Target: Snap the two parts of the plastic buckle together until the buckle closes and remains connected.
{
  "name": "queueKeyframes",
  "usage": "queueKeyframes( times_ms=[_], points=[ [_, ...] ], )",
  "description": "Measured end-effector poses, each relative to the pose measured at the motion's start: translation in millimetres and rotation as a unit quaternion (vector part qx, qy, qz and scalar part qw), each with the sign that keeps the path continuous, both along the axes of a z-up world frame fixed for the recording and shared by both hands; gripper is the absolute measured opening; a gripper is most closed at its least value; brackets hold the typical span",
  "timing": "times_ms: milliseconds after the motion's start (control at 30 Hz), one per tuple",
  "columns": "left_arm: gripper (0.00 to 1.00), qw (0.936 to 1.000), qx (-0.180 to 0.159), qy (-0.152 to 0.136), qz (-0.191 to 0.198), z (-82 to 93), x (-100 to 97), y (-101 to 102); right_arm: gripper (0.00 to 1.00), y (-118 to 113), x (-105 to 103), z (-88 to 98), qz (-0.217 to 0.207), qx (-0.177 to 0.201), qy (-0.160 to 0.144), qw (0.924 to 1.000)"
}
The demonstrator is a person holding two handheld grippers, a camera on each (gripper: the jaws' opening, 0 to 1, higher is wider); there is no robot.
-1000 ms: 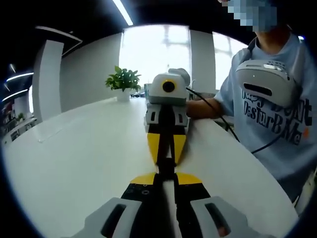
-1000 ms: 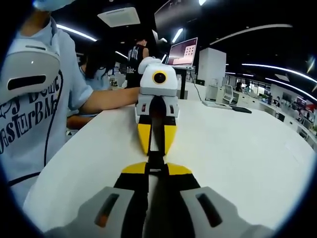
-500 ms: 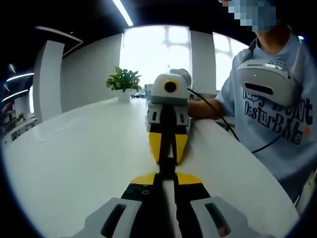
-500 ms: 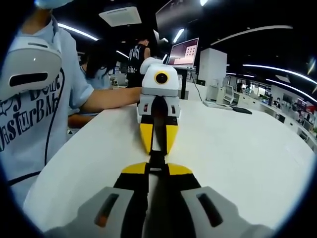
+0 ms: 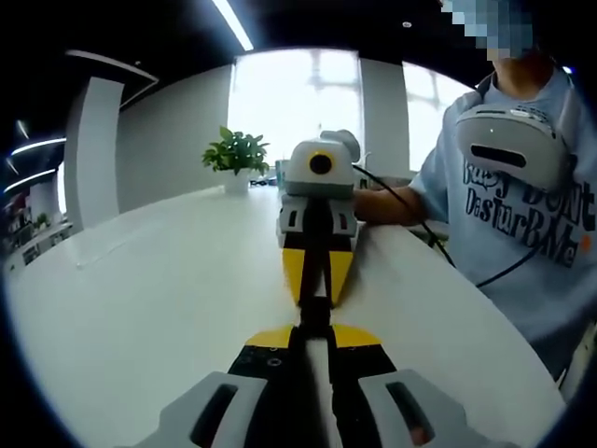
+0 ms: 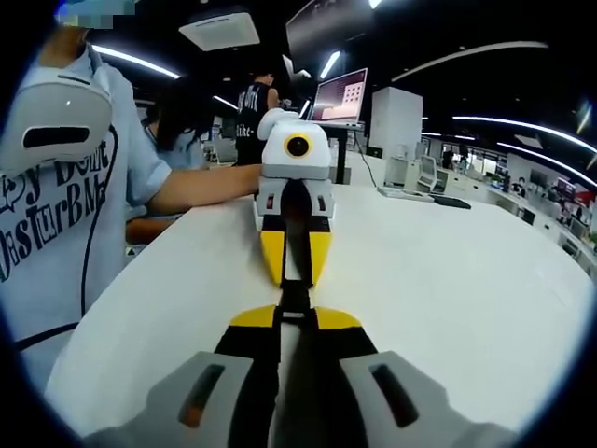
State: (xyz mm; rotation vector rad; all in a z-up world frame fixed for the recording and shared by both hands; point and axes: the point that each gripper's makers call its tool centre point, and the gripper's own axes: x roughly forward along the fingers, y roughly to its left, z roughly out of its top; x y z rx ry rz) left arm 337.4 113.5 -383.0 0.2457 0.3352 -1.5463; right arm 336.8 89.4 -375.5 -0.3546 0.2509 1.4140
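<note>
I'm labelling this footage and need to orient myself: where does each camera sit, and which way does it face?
Left gripper view: rides on the left hand-held gripper, facing the right hand-held gripper, a potted plant and windows; person's torso at right.
Right gripper view: rides on the right hand-held gripper, facing back; forearm and torso at left.
Shared: white table, a black buckle clamped between both.

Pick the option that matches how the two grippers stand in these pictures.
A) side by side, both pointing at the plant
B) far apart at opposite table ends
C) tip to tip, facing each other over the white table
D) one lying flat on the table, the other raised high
C: in the left gripper view the right gripper points straight back at the left gripper, their tips meeting on a dark piece above the white table.
</note>
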Motion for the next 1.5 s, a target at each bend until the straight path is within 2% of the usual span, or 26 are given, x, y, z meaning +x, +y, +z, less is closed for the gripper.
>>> queueKeyframes(
  times_ms=[400,533,667,833,900,1233,1500],
  points=[
    [0.11,0.9999,-0.008,-0.005,0.014,1.8,6.7,2,0.12,-3,8,0.2,-0.015,0.002,0.005,0.9999],
    [0.11,0.9994,-0.011,0.015,0.03,4.6,15.8,10,0.12,-5,13,-0.3,-0.027,0.0,-0.005,0.9996],
    [0.11,0.9969,-0.063,0.04,0.024,23.0,12.8,12,0.12,-5,16,0.6,-0.039,-0.001,-0.014,0.9992],
    [0.12,0.9944,-0.091,0.046,0.028,33.0,18.2,17,0.12,-10,29,2.1,-0.07,0.0,-0.027,0.9972],
    [0.13,0.9913,-0.114,0.056,0.033,41.5,22.1,19,0.12,-9,29,3.1,-0.066,0.002,-0.027,0.9974],
    [0.17,0.9875,-0.141,0.058,0.041,50.5,28.4,24,0.12,-6,45,5.8,-0.063,0.002,-0.033,0.9974],
    [0.17,0.9775,-0.191,0.074,0.049,67.1,35.6,30,0.12,-5,66,7.6,-0.058,0.004,-0.029,0.9979]
  ],
)
